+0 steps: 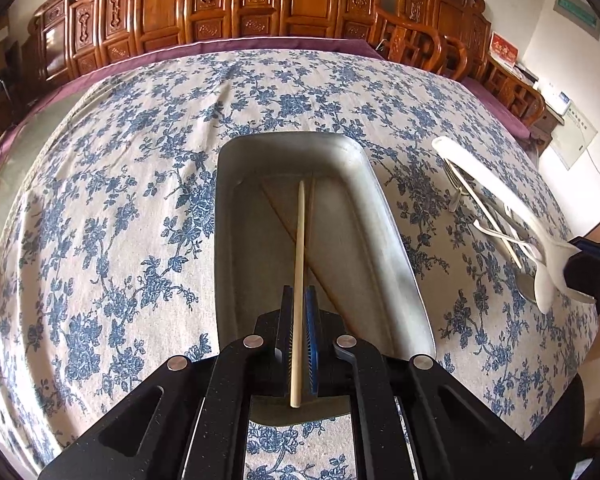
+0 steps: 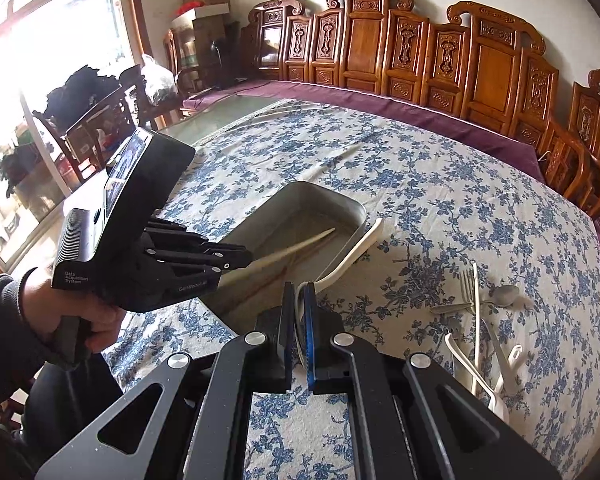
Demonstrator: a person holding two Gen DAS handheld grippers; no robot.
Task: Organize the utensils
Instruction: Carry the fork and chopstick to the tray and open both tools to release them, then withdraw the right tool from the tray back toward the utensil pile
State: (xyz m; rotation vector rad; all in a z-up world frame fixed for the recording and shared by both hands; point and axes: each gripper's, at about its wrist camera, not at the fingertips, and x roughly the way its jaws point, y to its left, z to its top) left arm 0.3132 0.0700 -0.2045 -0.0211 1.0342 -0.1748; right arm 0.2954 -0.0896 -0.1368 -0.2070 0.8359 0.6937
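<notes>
My left gripper (image 1: 299, 292) is shut on a pale chopstick (image 1: 299, 240), which points down into the metal tray (image 1: 384, 216). Two brown chopsticks (image 1: 284, 220) lie on the tray floor. In the right wrist view the left gripper (image 2: 236, 260) holds that chopstick (image 2: 300, 246) over the tray (image 2: 358, 210). My right gripper (image 2: 299, 286) is shut on a white spoon (image 2: 360, 246), pads on its bowl end and the handle slanting toward the tray's near corner. The left wrist view shows the same spoon (image 1: 484, 184) and the right gripper (image 1: 580, 268) at the right edge.
Loose utensils lie on the floral tablecloth (image 2: 440, 200) right of the tray: a metal fork (image 2: 466, 284), a metal spoon (image 2: 504, 294), a white chopstick (image 2: 476, 320) and white plastic cutlery (image 2: 460, 360). Carved wooden chairs (image 2: 488, 60) line the far side. A person's hand (image 2: 96, 320) holds the left gripper.
</notes>
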